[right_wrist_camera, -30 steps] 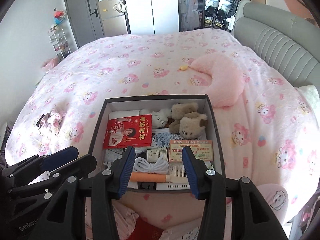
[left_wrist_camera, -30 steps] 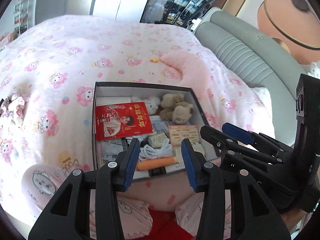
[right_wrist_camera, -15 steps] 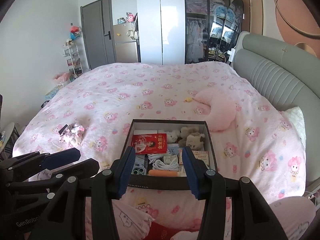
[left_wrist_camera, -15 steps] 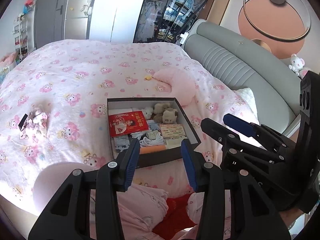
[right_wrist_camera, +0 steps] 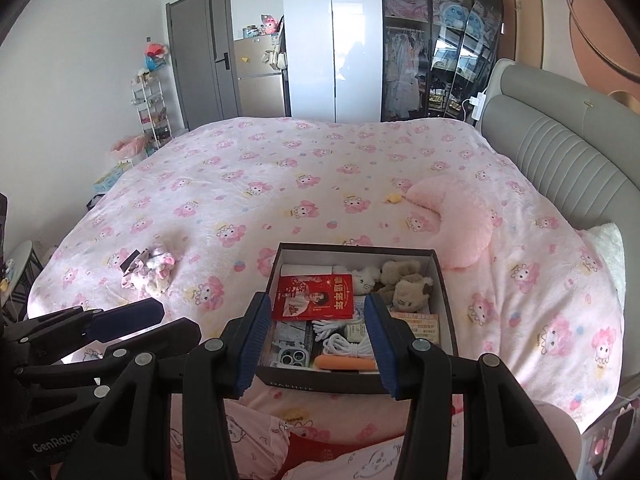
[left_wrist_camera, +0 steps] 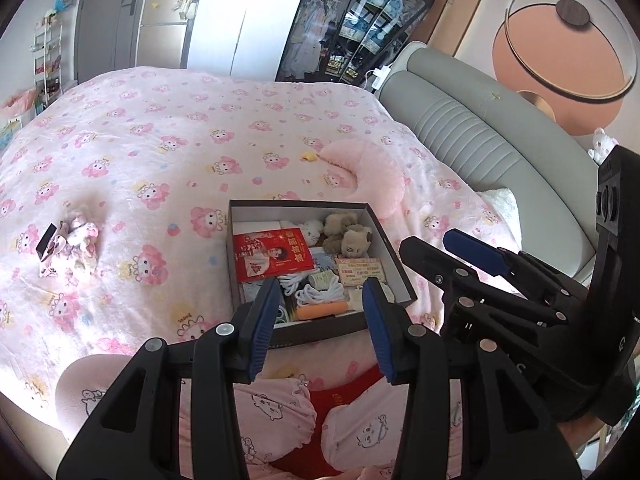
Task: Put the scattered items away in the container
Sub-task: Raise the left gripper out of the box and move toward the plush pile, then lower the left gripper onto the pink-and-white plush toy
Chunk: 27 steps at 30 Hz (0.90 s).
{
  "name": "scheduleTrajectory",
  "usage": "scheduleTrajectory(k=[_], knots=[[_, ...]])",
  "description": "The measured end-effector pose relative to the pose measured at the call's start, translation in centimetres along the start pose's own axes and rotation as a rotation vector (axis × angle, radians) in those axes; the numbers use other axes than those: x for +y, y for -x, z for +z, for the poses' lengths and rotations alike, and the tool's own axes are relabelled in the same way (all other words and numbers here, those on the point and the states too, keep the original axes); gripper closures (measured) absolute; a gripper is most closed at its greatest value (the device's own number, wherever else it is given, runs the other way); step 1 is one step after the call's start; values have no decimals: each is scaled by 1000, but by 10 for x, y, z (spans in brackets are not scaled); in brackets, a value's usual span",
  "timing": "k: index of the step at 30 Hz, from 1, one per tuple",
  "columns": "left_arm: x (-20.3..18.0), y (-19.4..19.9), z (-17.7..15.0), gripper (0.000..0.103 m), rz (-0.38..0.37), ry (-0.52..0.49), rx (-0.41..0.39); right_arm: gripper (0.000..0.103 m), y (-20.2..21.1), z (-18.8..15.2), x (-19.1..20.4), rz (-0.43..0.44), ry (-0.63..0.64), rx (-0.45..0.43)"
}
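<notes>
we hold the left gripper (left_wrist_camera: 320, 320) above the near edge of the bed, its blue-padded jaws spread apart with nothing between them, and the right gripper (right_wrist_camera: 316, 338) beside it in the same state, spread wide and holding nothing. both point toward the dark open box (right_wrist_camera: 444, 296) that sits on the pink patterned bedspread (right_wrist_camera: 248, 184) just ahead of us. inside the box we see a red booklet (right_wrist_camera: 314, 298) lying flat toward the left, a white plush (right_wrist_camera: 362, 276) and two brown plush bears (right_wrist_camera: 404, 280) packed along the far side, coiled white cord (right_wrist_camera: 344, 346) near the middle, an orange stick-shaped thing (right_wrist_camera: 344, 363) along the near wall and a printed card (right_wrist_camera: 416, 324) on the right. well apart from the box, off to the left on the bedspread, a small crumpled pink-and-white bundle with a dark tag (left_wrist_camera: 68, 246) lies by itself. a pink crescent cushion (right_wrist_camera: 456, 228) rests just beyond the far right corner of the box, with a tiny yellow object (right_wrist_camera: 394, 199) near its tip. the grey padded headboard (right_wrist_camera: 560, 168) curves along the right side.
</notes>
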<state>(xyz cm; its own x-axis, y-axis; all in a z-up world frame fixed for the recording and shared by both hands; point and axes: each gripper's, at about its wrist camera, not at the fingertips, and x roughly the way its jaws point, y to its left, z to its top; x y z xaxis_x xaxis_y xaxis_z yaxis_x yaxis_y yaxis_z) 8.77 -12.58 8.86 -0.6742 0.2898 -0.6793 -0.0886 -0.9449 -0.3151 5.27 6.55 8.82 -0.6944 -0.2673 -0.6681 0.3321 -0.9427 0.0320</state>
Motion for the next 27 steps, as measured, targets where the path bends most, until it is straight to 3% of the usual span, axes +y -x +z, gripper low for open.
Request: scheduleTrajectory(k=[9,13,19,24,27], knots=[[90,-15,6,60,92,142,-3,58,-74,22,65,75,74,84],[139,-18,5,60,149,213,-16,58,-113,31,104,147,123,134],[232,-28,-8,60,205,434,-46,59,-180,39,173,302,204,169],[299,-46,-22,59,253,608,-45,58,-247,39,222,423,206,279],[328,-64,-31,59,273,669,-23,58,-284,31,245,438,212,349]])
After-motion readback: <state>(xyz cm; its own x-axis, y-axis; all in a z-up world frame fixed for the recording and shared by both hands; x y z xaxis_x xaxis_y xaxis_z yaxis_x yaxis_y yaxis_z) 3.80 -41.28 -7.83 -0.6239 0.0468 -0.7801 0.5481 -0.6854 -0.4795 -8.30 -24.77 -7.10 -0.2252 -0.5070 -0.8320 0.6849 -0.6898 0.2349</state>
